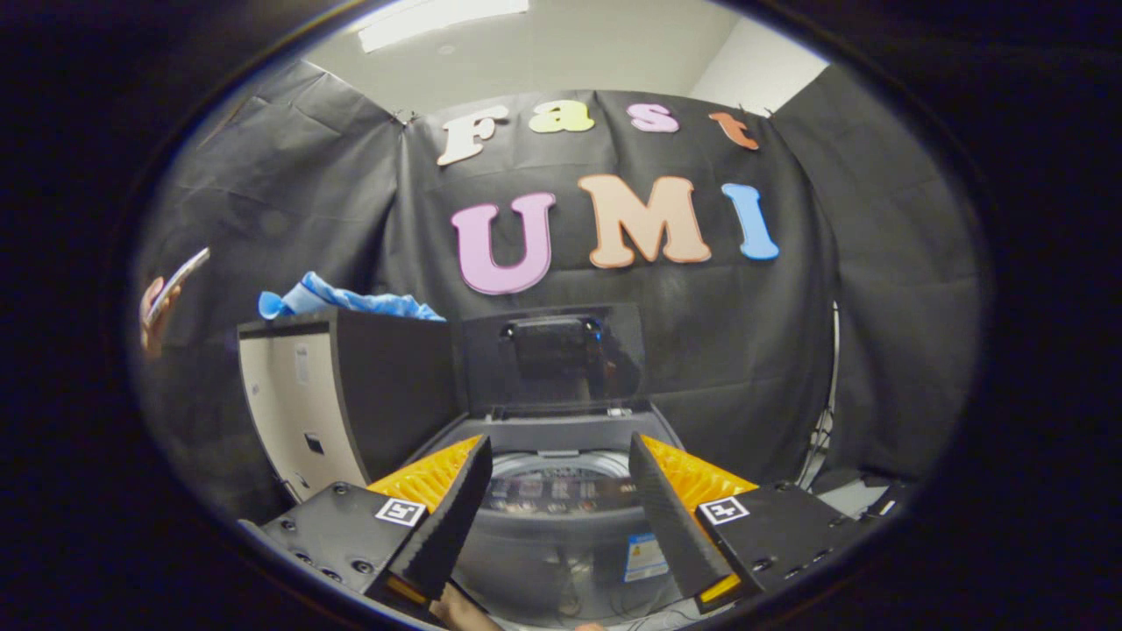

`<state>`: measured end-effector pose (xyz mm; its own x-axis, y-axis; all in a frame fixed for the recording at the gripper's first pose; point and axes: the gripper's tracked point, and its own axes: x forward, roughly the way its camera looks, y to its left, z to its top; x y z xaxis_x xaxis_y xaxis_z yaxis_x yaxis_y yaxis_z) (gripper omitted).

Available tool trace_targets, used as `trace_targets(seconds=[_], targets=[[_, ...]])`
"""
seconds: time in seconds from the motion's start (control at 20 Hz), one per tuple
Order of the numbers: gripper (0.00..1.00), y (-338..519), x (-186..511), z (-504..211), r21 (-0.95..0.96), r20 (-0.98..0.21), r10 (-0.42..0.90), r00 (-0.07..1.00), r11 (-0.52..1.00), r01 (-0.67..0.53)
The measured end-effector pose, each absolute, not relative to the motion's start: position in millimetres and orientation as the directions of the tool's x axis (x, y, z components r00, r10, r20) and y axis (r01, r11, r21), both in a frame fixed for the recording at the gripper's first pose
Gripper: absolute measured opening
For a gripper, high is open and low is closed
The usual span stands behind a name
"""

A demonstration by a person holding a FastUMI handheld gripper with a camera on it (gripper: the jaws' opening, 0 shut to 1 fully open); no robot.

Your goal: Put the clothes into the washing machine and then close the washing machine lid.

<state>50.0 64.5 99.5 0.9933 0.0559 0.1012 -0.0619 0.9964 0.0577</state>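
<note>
The gripper [557, 456] was held with its fingers spread wide and nothing between them, aimed at the top-loading washing machine [561, 513] just ahead and below. The machine's lid [554, 355] was raised upright behind the drum opening. The blue clothes [337, 301] were heaped on top of a dark cabinet [351, 394] just beside the machine, beyond the left finger.

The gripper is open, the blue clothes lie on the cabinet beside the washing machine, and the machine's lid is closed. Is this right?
Not quite. In the gripper view the lid stands raised open behind the washing machine. The rest holds: gripper open, blue clothes on the cabinet.
</note>
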Motion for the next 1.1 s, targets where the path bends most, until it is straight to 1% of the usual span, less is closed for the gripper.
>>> trace_targets(seconds=[0.15,0.35,0.55,0.8,0.95,1.1], targets=[[0.97,98,76,161,0.038,0.148,0.096,0.984,0.994,-0.103],[0.97,166,114,227,0.054,0.174,0.224,0.959,0.97,-0.236],[0.97,224,149,278,0.039,0.188,0.301,0.935,0.949,-0.314],[0.97,299,194,312,-0.032,0.115,0.371,0.921,0.928,-0.37],[0.97,341,219,315,-0.053,0.06,0.394,0.917,0.919,-0.391],[0.99,379,235,310,-0.048,0.012,0.453,0.892,0.891,-0.452]])
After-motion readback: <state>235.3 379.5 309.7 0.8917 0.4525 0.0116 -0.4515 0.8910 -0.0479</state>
